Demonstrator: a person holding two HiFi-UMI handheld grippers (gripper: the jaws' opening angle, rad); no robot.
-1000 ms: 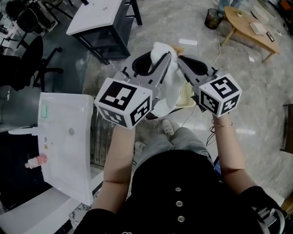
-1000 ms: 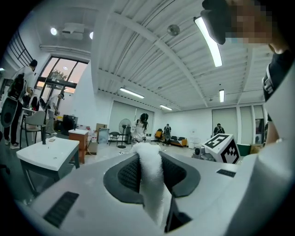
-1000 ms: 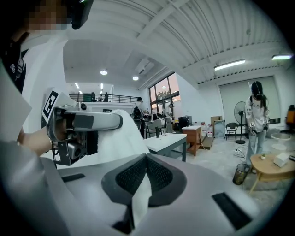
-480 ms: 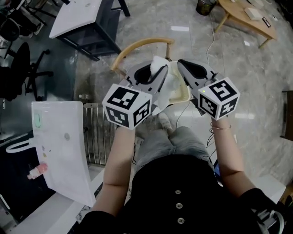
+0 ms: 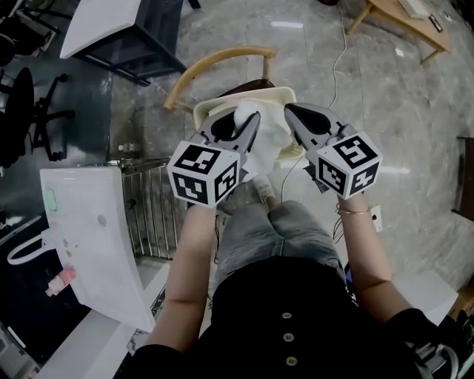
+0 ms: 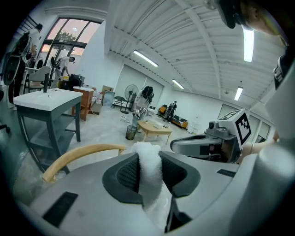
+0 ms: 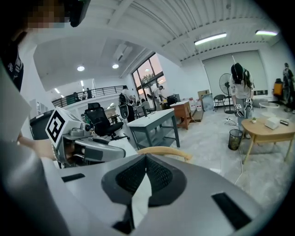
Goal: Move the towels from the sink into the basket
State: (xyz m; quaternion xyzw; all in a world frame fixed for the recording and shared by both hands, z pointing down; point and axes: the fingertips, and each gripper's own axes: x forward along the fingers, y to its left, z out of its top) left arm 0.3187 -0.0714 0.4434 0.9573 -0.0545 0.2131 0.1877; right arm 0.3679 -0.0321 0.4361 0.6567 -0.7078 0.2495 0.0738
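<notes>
A white towel (image 5: 265,138) hangs between my two grippers, over a cream basket (image 5: 215,107) that rests on a chair. The left gripper (image 5: 238,126) is shut on the towel's fluffy fold (image 6: 150,168), which bulges up between its dark pads. At the right, the right gripper (image 5: 291,111) is shut on a thin edge of the same towel (image 7: 139,196). The white sink (image 5: 89,229) lies at the lower left of the head view, behind both grippers; no towel shows in it.
The chair's curved wooden back (image 5: 219,62) arcs round the far side of the basket. A metal rack (image 5: 148,211) stands between sink and chair. A grey table (image 5: 111,29) is far left, a low wooden table (image 5: 404,22) far right. A cable (image 5: 337,52) runs across the floor.
Both grippers have carried the towel away from the sink side and now hold it over the basket on the chair, which has come into full view beneath them.
</notes>
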